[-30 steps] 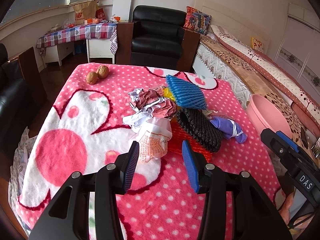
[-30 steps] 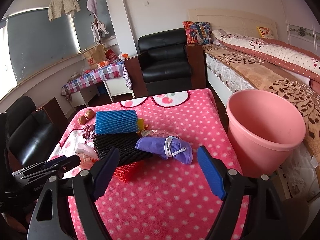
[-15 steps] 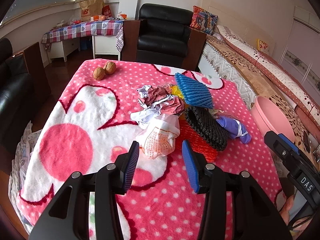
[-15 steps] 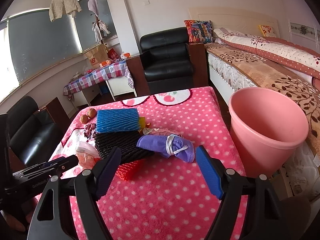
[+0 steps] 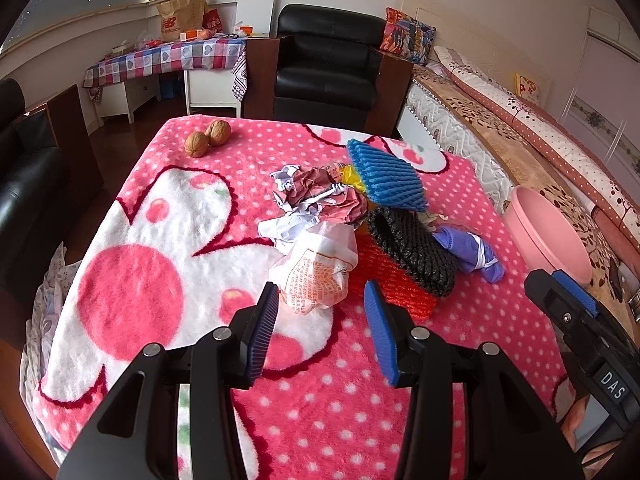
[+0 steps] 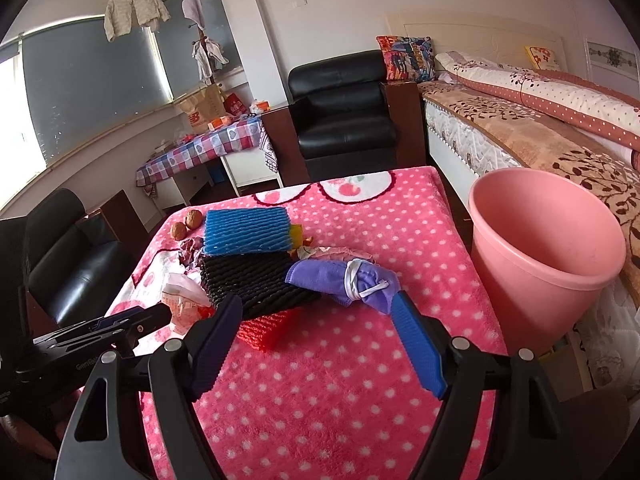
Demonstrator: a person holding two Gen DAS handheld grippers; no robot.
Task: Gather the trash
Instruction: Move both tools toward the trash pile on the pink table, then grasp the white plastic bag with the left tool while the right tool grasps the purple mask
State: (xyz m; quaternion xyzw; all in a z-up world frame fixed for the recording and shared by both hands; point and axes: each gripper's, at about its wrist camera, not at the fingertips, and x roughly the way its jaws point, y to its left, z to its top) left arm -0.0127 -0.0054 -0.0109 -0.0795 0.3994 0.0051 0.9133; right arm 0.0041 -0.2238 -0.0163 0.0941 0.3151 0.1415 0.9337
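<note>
Trash pile mid-table: left gripper [image 5: 320, 320], jaws wide, hovers just short of the wrapper [image 5: 316, 268], whose slick plastic could slip a pinch. Right gripper [image 6: 316, 336], wide too, nears the purple sock [image 6: 344, 280]; bin [image 6: 548, 248] waits beside the table.

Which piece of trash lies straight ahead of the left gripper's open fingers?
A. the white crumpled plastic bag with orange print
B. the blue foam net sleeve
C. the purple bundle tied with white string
A: the white crumpled plastic bag with orange print sits just past the open left gripper.
</note>
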